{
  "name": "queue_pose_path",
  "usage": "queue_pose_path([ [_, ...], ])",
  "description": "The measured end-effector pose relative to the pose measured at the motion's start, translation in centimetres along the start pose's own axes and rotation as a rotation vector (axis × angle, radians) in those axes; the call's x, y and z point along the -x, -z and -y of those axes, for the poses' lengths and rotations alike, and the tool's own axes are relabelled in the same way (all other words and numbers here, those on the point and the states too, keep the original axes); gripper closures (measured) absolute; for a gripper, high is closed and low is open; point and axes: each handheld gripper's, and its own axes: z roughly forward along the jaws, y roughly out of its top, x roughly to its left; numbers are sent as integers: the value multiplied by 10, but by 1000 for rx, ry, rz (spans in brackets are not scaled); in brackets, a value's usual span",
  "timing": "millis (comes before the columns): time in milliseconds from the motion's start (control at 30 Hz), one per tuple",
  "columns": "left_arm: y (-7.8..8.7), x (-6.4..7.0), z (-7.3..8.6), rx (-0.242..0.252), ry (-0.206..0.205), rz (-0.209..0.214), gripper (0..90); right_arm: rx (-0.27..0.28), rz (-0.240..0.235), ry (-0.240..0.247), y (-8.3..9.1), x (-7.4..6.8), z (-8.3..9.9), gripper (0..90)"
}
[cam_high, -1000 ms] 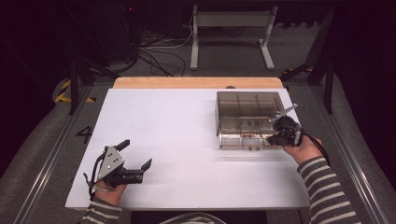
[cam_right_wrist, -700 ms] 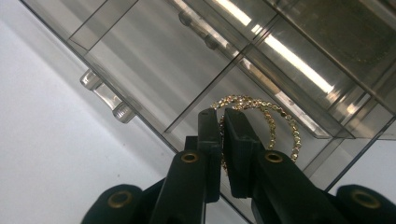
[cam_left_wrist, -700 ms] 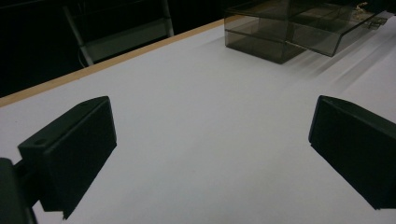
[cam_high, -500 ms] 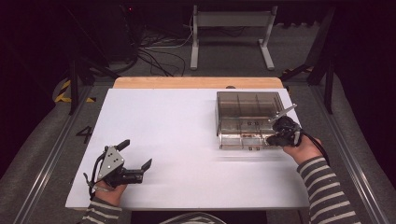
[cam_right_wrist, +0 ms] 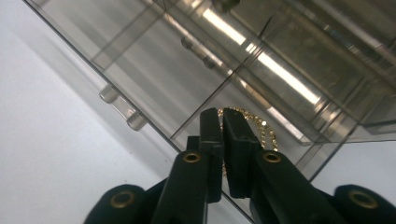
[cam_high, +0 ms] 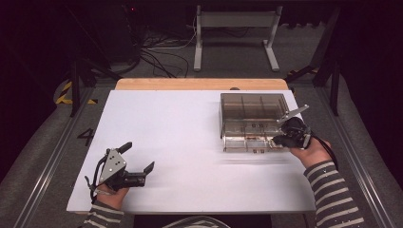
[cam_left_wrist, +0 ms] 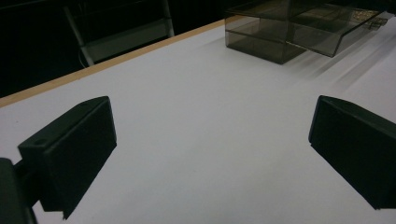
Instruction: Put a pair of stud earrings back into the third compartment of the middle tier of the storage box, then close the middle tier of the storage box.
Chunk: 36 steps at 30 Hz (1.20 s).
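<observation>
A smoky clear plastic box (cam_high: 252,121) with several compartments stands on the right half of the white table (cam_high: 190,123). At its front right corner my right gripper (cam_high: 279,140) points into the box. In the right gripper view the jaws (cam_right_wrist: 220,114) are pressed almost together on a gold bead chain (cam_right_wrist: 261,128), which loops out past the tips over a front compartment of the box (cam_right_wrist: 154,60). My left gripper (cam_high: 139,156) rests near the table's front left, open, with bare table between its jaws (cam_left_wrist: 210,135). The box (cam_left_wrist: 299,28) is far ahead of it.
A wooden strip (cam_high: 199,84) runs along the table's far edge. Beyond it a metal stand (cam_high: 235,38) and loose cables (cam_high: 157,52) lie on the dark floor. White tabletop stretches between the two grippers.
</observation>
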Motion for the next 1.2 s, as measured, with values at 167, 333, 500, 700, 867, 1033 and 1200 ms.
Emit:
queue_pose_path([
  [167, 0, 0, 0, 3, 3, 2, 16, 48, 19, 28, 13, -11, 1, 897],
  [333, 0, 1, 0, 2, 2, 1, 16, 80, 9, 39, 19, -20, 4, 897],
  [500, 0, 1, 0, 1, -1, 1, 16, 96, 0, 56, 20, -30, 9, 897],
  [700, 1, 1, 0, 4, 2, 1, 16, 112, -4, 69, 20, -38, 15, 898],
  [867, 1, 1, 0, 1, 3, 0, 16, 133, -20, 68, 18, -43, 21, 897],
  [1033, 0, 1, 0, 2, -5, 0, 16, 122, -25, 98, 12, -49, 24, 897],
  [1200, 1, 1, 0, 4, 3, 3, 16, 105, -37, 112, 7, -52, 27, 897],
])
